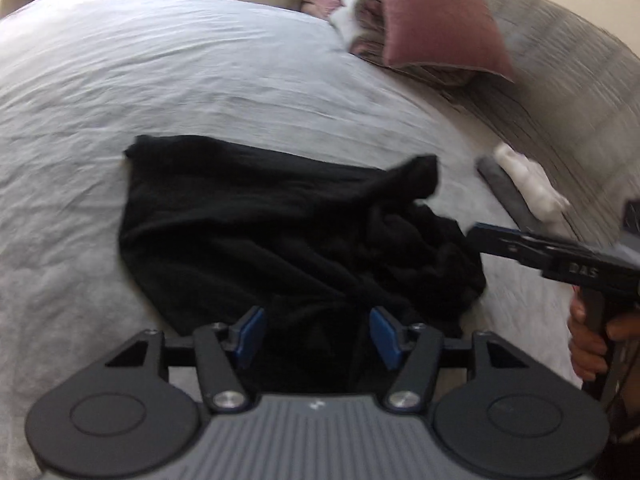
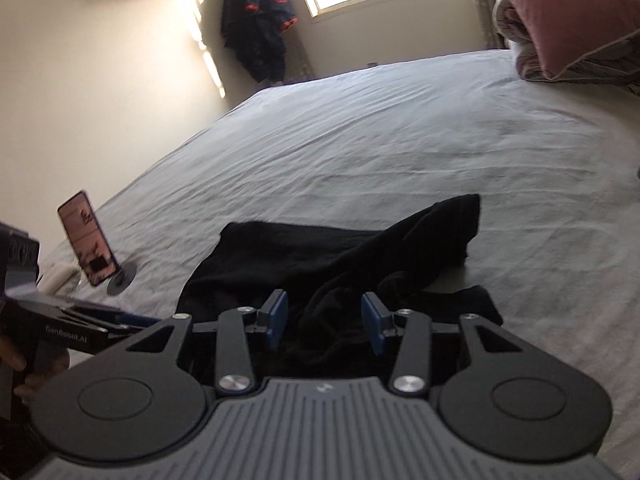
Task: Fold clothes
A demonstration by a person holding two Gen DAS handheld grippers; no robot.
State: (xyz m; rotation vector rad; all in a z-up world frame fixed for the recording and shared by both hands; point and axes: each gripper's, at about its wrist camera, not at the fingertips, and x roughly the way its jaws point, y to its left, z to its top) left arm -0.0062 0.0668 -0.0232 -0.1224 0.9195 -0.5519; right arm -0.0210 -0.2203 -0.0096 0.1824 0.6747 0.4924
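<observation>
A black garment [image 1: 280, 232] lies crumpled on the pale grey bed sheet [image 1: 160, 80], flat on its left side and bunched on its right, with one corner flipped up [image 2: 452, 220]. My left gripper [image 1: 318, 336] hovers over the garment's near edge, its blue pads [image 1: 250, 334] apart and black cloth showing in the gap below them. My right gripper [image 2: 324, 324] is also open, above the bunched part [image 2: 332, 280]. In the left wrist view the right gripper [image 1: 478, 236] reaches in from the right to the garment's edge, held by a hand [image 1: 588, 340].
A pink pillow [image 1: 436, 16] and folded bedding lie at the head of the bed beside a grey quilted cover [image 1: 568, 100]. A small white object [image 1: 528, 184] rests near it. A phone on a stand [image 2: 88, 240] sits at the bed's left edge. A dark jacket [image 2: 256, 28] hangs by the window.
</observation>
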